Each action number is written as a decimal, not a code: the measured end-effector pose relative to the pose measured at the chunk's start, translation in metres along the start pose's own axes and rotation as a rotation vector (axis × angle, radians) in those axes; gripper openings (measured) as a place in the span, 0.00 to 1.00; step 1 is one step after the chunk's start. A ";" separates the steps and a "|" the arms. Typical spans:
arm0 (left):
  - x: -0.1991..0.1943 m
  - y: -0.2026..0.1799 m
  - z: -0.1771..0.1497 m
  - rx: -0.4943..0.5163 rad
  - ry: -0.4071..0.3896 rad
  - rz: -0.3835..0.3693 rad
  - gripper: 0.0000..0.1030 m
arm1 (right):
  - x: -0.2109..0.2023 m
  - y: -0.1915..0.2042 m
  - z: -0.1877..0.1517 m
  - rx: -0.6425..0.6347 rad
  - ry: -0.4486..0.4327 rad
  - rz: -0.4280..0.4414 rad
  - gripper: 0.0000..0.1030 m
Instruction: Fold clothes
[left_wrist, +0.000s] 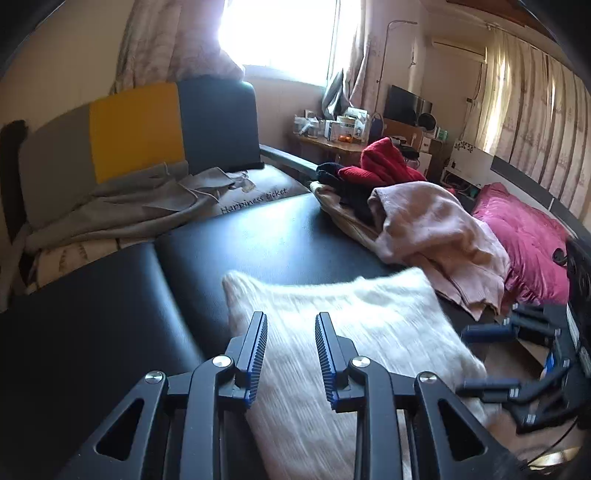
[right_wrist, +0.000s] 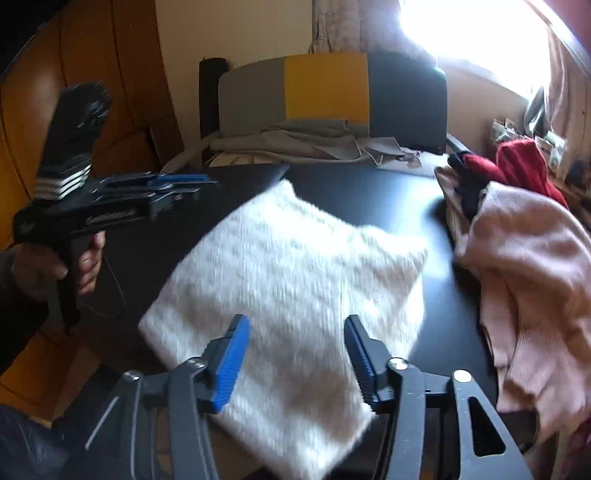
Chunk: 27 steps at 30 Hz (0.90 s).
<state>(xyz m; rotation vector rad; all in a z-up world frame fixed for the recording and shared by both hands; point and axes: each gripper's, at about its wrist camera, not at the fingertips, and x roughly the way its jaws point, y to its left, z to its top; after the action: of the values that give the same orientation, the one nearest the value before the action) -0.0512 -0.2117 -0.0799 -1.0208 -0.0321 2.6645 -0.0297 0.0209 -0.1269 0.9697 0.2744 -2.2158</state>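
A white knitted garment (left_wrist: 369, 325) (right_wrist: 288, 258) lies folded into a rough square on the black table (left_wrist: 258, 240) (right_wrist: 369, 192). My left gripper (left_wrist: 291, 317) hovers above its near left part, jaws open, with nothing pinched between them. In the right wrist view the left gripper (right_wrist: 207, 182) shows from the side at the left, held by a hand (right_wrist: 85, 258), off the garment's far left edge. My right gripper (right_wrist: 296, 319) hangs over the garment's near edge, open and holding nothing. It also shows at the right edge of the left wrist view, right gripper (left_wrist: 465, 358).
A heap of unfolded clothes sits on the table's right side: a pink garment (left_wrist: 436, 236) (right_wrist: 524, 266), red ones (left_wrist: 380, 158) (right_wrist: 517, 162) and dark ones. Behind the table stands a grey, yellow and dark chair (left_wrist: 136, 129) (right_wrist: 325, 88) with grey cloth on it. A magenta cushion (left_wrist: 524, 236) lies at the right.
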 end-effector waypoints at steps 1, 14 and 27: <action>0.007 0.005 0.006 -0.003 0.012 -0.022 0.26 | 0.003 0.001 0.003 -0.002 0.002 0.000 0.56; 0.127 0.019 -0.009 0.029 0.306 -0.074 0.21 | 0.041 -0.008 -0.016 0.009 0.062 0.021 0.67; 0.049 0.093 -0.019 -0.312 0.171 -0.265 0.36 | 0.012 -0.021 0.010 0.048 0.036 0.070 0.88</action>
<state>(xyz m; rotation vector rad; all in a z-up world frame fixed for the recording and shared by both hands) -0.0976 -0.2891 -0.1375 -1.2375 -0.5240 2.3686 -0.0553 0.0257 -0.1306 1.0307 0.2022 -2.1516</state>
